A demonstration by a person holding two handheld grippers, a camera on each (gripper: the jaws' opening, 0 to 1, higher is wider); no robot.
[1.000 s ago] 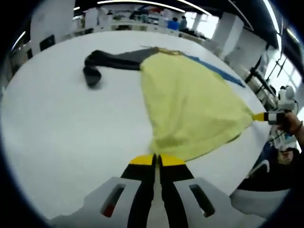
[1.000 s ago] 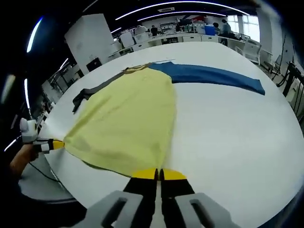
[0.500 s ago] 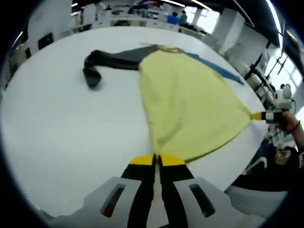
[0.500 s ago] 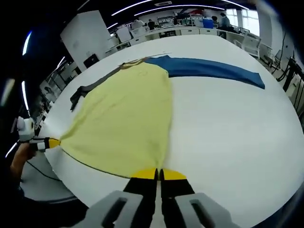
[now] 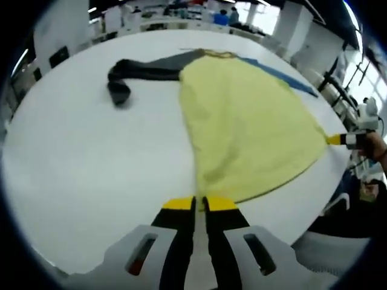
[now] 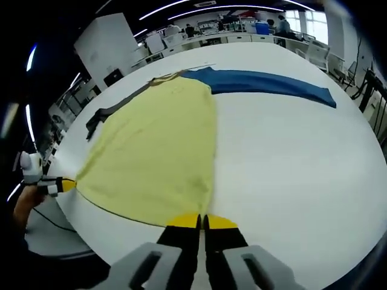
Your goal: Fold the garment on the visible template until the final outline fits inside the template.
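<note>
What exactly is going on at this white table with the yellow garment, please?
A person holds a two-jaw gripper in each hand, and each is shut on a bottom corner of the yellow garment. The left gripper and the right gripper pull the hem taut between them. The garment lies spread on the white table, with its grey sleeve stretched out to one side and its blue sleeve to the other. No fold has been made yet.
</note>
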